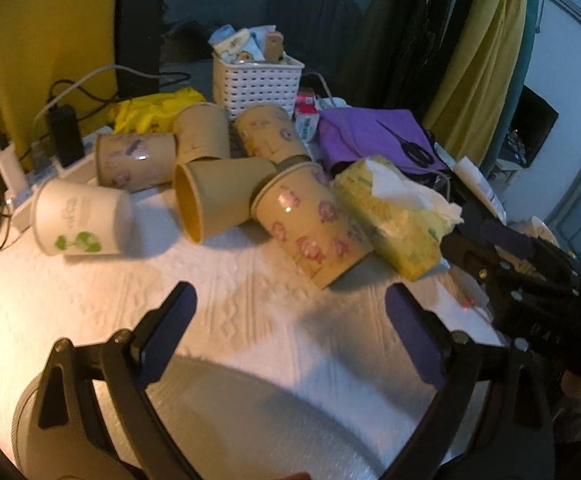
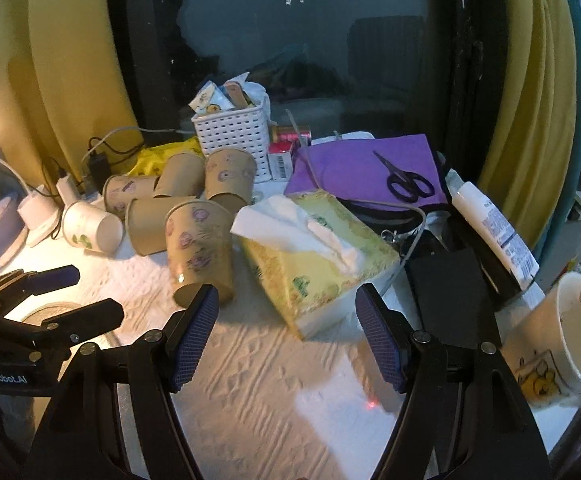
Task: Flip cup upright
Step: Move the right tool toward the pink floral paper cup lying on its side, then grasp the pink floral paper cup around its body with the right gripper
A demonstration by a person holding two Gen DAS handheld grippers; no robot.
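Left hand-held gripper: jaws spread wide, nothing between them, poised above the white textured counter short of the cup pile. Right hand-held gripper: jaws likewise wide and empty, aimed at the near end of the yellow tissue box.

Paper cups: a cluster of six at mid-counter, all lying on their sides.
- Flower-print cup: nearest to both grippers, on its side, one flank touching the tissue box.
- Plain tan cup: on its side, mouth toward the left gripper, base against the flower-print cup.
- White cup with green leaf print: on its side at the left edge of the cluster, apart from the tan cup.
- Three further cups behind, touching one another.

Behind the cluster: white perforated basket packed with sachets. Right of it: black scissors on purple cloth. Far right: ceramic mug, tilted.
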